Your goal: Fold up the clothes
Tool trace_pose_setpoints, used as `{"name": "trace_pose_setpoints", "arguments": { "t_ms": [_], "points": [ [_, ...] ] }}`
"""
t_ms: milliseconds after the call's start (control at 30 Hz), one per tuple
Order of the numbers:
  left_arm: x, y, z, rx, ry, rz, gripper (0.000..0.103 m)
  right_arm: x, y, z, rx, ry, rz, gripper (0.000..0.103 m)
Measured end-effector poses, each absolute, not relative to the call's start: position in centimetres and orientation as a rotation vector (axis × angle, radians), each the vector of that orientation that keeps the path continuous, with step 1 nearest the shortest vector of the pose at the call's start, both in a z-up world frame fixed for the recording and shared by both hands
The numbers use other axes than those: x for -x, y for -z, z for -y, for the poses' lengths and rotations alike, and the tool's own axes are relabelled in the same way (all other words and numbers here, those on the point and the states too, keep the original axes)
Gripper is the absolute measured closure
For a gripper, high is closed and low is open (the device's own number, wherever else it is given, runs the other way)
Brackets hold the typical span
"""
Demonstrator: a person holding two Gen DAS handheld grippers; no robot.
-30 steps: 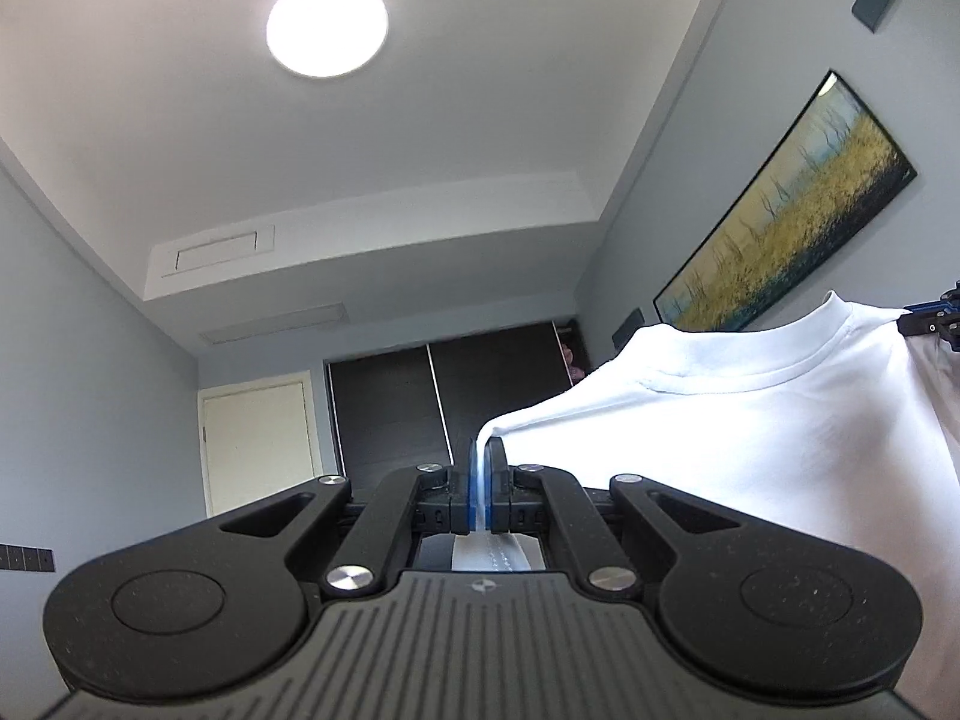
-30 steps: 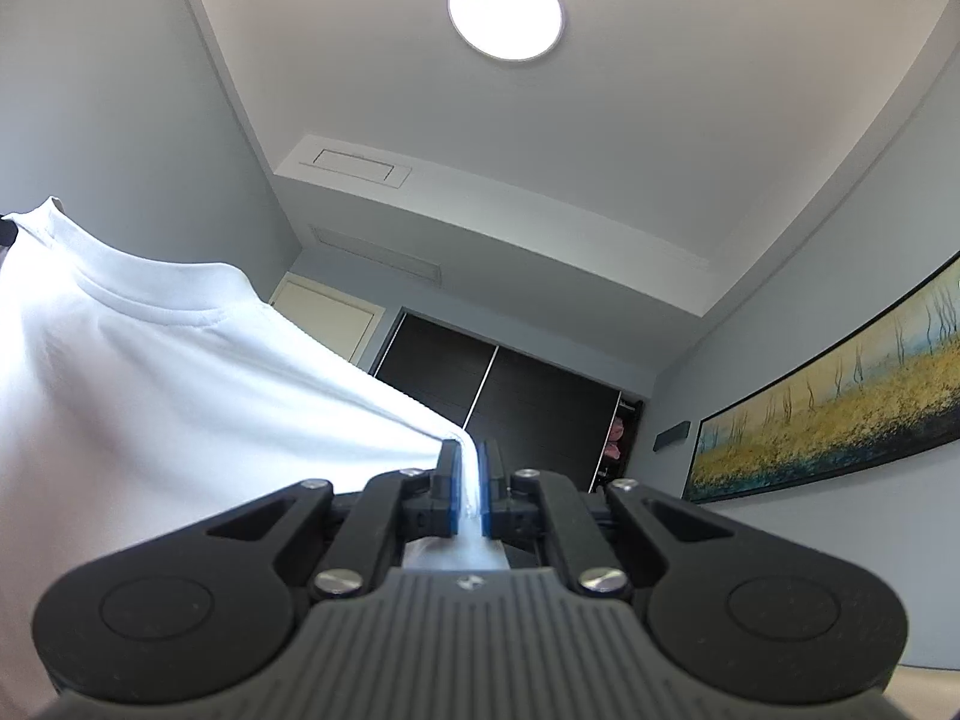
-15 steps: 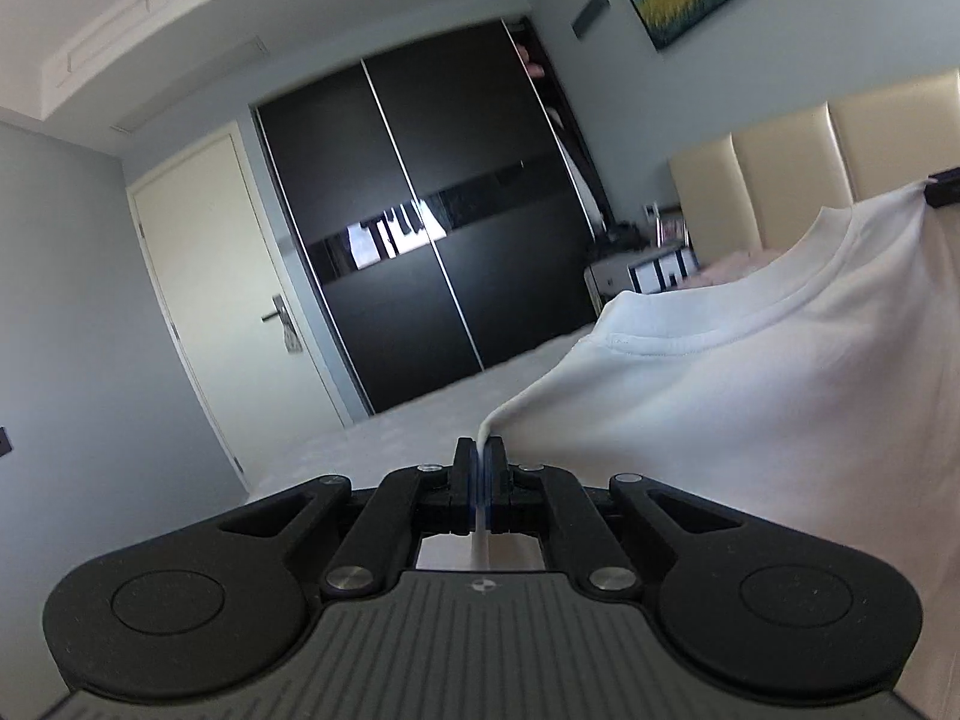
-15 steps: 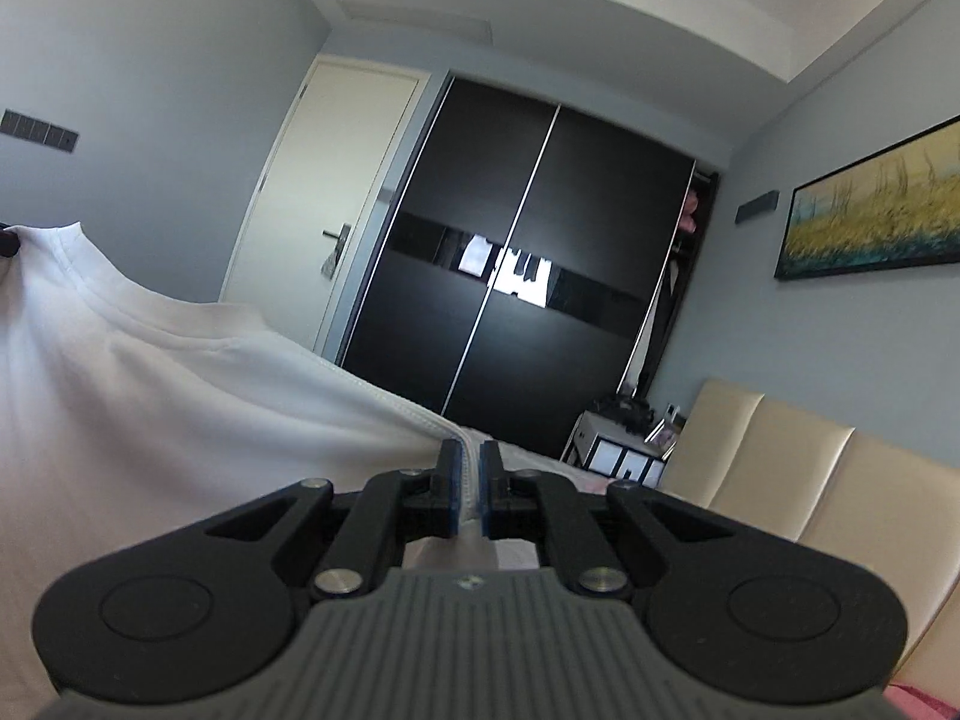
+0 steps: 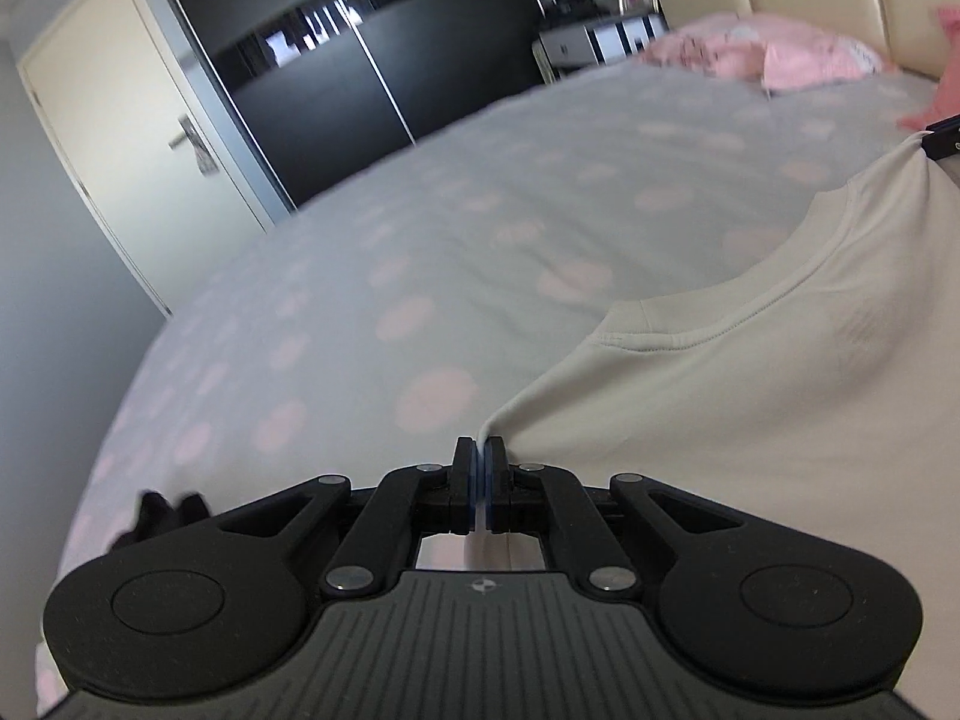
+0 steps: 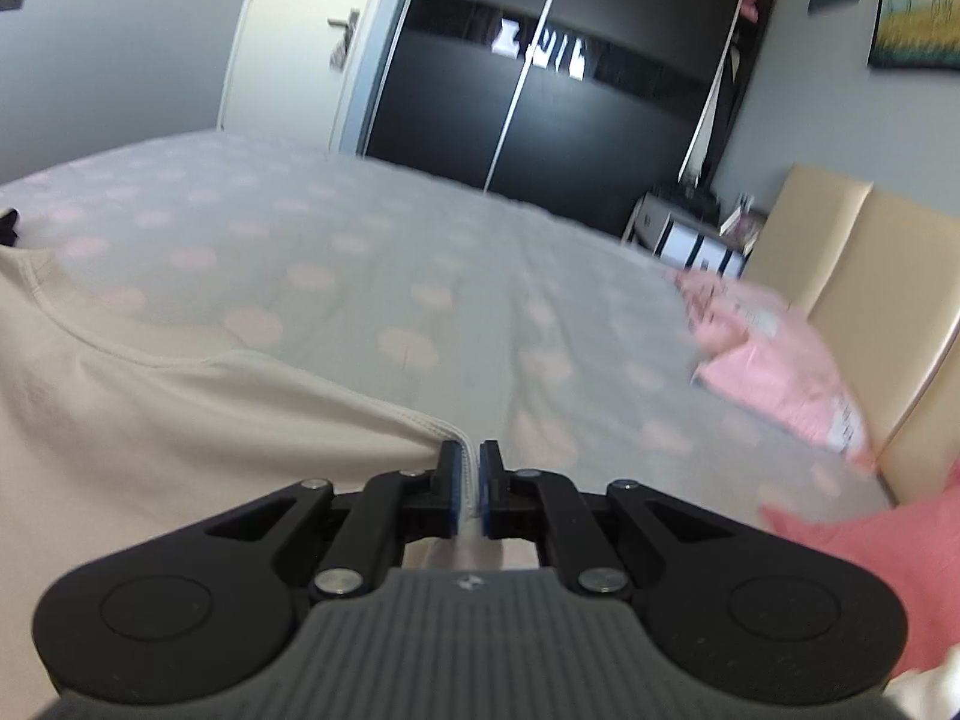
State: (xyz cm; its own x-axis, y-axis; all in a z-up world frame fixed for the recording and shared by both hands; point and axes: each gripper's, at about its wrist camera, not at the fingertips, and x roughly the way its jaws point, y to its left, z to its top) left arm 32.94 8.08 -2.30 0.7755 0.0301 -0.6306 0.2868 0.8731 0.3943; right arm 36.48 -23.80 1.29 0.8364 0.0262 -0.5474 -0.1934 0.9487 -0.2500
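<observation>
A white T-shirt (image 5: 750, 372) is hanging stretched above a spotted bed (image 5: 420, 228), the left gripper (image 5: 480, 462) and right gripper (image 6: 471, 468) each pinching one shoulder.

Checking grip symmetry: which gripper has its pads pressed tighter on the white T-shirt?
The left gripper: its pads nearly meet on the white T-shirt. The right gripper shows a wider gap around the fabric.

Open bedspread (image 5: 456, 252) ahead; pillows (image 6: 780, 372) right.
</observation>
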Motion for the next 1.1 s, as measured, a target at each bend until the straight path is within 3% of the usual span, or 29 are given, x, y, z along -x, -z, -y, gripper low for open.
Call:
{"name": "trace_pose_setpoints", "arguments": {
  "t_ms": [267,300,367,567,733,1033,1100],
  "points": [
    [-35.8,7.9,-8.2,-0.481,0.153,-0.802,0.1,-38.9,7.3,23.3,0.296,-0.135,-0.746,0.094],
    [-35.9,8.0,-8.2,-0.477,0.15,-0.807,0.098,-38.8,7.6,23.5,0.302,-0.133,-0.754,0.091],
    [-36.0,7.9,-8.4,-0.463,0.151,-0.811,0.098,-38.5,7.8,24.0,0.301,-0.129,-0.76,0.073],
    [-35.5,5.3,-10.4,-0.354,0.136,-0.797,0.085,-37.5,4.2,28.8,0.11,-0.178,-0.726,0.057],
    [-33.9,2.8,-13.1,-0.319,0.113,-0.792,0.081,-35.5,2.0,32.0,0.045,-0.167,-0.738,0.059],
    [-29.8,1.7,-18.0,-0.242,0.14,-0.938,0.081,-32.4,4.6,34.8,-0.103,-0.143,-0.976,0.06],
    [-28.9,1.3,-18.4,-0.209,0.183,-0.958,0.076,-32.0,4.9,34.6,-0.107,-0.145,-1.005,0.06]
  ]
}}
